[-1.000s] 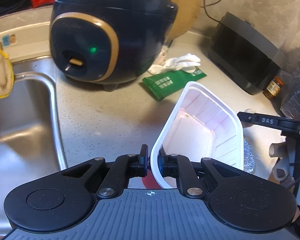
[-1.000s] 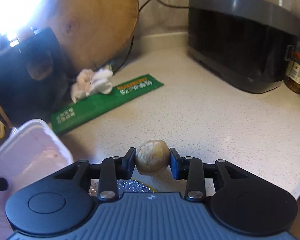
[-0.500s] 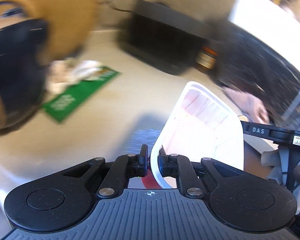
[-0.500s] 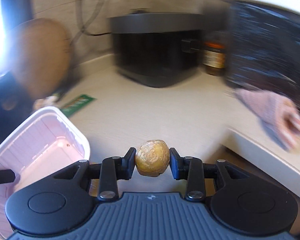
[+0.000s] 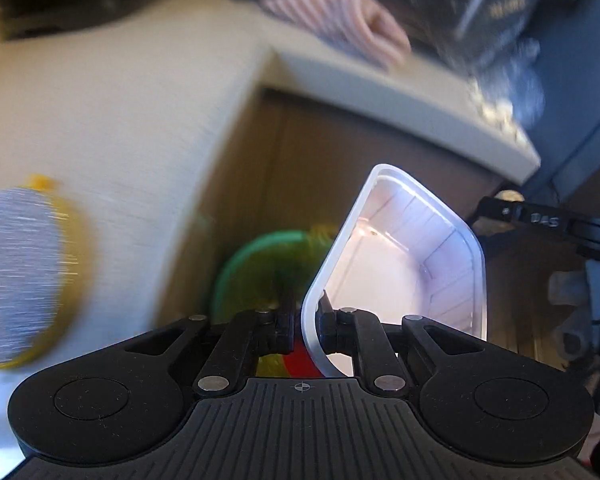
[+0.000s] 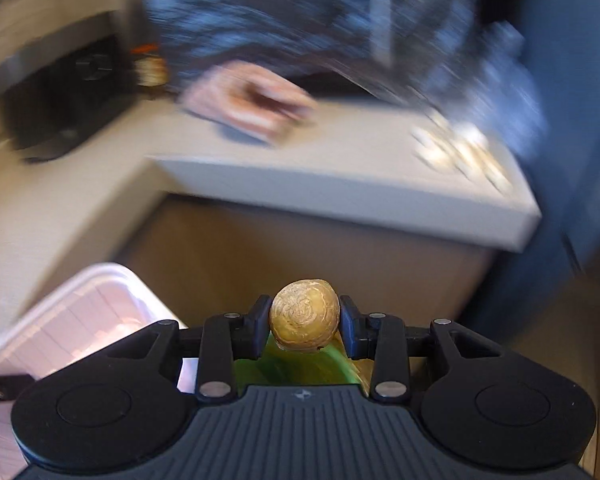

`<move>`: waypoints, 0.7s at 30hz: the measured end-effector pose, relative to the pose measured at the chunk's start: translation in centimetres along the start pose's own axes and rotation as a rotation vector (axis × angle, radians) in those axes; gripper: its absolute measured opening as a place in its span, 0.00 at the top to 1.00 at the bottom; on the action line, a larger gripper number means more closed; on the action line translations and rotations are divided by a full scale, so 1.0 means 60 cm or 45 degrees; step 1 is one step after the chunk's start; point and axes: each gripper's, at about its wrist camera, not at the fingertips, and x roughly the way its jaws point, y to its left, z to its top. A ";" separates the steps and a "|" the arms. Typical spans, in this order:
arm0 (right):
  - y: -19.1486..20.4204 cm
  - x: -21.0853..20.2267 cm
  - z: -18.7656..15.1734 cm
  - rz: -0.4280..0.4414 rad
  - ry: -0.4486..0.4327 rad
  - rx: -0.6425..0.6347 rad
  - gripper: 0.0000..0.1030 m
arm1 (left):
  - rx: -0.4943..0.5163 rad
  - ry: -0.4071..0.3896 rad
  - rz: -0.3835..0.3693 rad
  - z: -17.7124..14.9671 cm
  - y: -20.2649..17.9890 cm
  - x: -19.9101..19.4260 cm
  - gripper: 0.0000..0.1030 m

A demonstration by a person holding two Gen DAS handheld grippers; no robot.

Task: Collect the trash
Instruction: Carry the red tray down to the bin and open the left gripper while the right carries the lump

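Right tongs point(image 6: 304, 326) — snail shell point(image 6: 305, 325); left point(image 5: 305, 326) — tray point(image 5: 400, 264).

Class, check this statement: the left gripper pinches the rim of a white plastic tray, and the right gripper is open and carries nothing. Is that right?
Not quite. The left gripper does pinch the rim of the white plastic tray, but the right gripper is not open and bare: the right wrist view shows it shut on a round brownish shell.

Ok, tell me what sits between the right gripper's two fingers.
A round, brownish shell-like ball sits clamped between the right gripper fingers, touching both pads. The right wrist view shows it; a green bin rim shows below.
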 end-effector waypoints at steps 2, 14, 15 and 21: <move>-0.032 0.007 -0.026 -0.041 0.042 0.065 0.66 | 0.015 0.093 0.025 0.004 -0.020 0.071 0.87; -0.135 0.082 -0.189 -0.124 0.306 0.315 0.66 | -0.126 0.377 0.145 -0.077 0.002 0.446 0.77; -0.136 0.091 -0.198 -0.124 0.332 0.323 0.66 | -0.095 0.395 0.172 -0.088 0.006 0.460 0.77; -0.113 0.147 -0.203 -0.116 0.417 0.238 0.66 | -0.187 0.427 0.220 -0.090 0.024 0.438 0.78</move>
